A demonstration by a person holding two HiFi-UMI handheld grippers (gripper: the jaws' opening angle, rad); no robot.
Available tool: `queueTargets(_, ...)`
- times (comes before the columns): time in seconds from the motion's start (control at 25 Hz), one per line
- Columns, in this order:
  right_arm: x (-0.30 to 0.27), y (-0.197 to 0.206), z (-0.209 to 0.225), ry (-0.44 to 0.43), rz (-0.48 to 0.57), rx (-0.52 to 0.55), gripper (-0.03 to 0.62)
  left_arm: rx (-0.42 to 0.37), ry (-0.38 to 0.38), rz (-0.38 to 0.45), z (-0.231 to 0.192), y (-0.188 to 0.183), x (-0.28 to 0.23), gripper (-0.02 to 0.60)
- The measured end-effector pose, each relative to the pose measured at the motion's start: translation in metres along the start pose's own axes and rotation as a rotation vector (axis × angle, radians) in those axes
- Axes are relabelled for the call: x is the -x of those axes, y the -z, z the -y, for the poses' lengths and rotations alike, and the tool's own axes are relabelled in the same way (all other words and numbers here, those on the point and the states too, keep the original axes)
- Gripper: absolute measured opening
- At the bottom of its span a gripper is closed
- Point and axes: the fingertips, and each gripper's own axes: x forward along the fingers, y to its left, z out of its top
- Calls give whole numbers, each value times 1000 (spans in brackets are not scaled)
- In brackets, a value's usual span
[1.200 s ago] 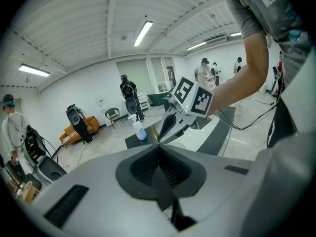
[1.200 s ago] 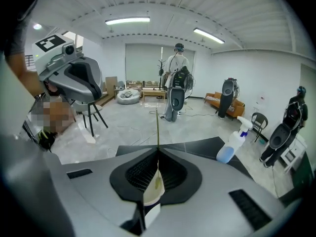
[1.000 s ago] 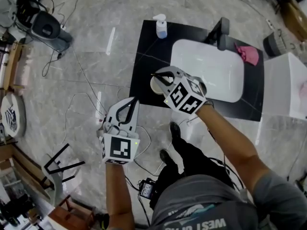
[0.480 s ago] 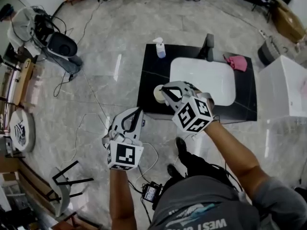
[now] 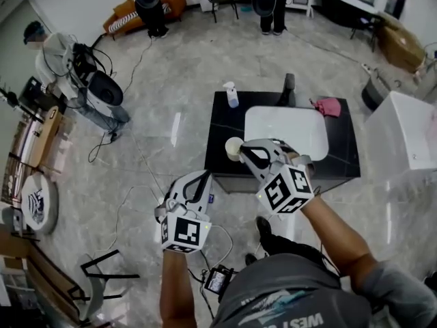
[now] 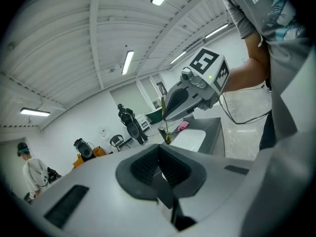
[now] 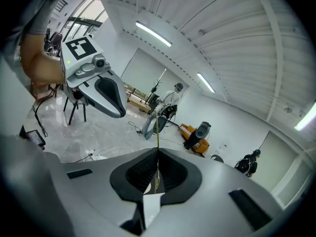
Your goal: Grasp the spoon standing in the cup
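Jaws of the right gripper [image 7: 157,152] are pressing together on the thin handle of the spoon [image 7: 157,127], which is rising straight out of the pinch in the right gripper view. That view is cutting off the spoon's lower end. The left gripper view is showing it instead, hanging below those jaws with its bowl down, near the corner of the black table [image 5: 218,125]. Whether the bowl is touching the cup I cannot tell. Only the head view is showing the cup [image 5: 233,147], standing on the table just beside the right jaws' tips, slightly to their left. A white basin [image 5: 287,128] is lying beyond those tips to the right. The left gripper [image 6: 163,149] is hanging short of the table, its jaws lying together with nothing between them and pointing toward the right gripper.
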Motion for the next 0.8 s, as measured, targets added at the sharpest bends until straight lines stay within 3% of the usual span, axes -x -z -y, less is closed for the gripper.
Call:
queueTargets(0.36,54,-42,-12,57,31,63,34,-65,-28,43,9,-26,44,2)
queueTargets(0.8,102,-61,-28,78,43,102,34,-112,-27,75,33,-50,67,3)
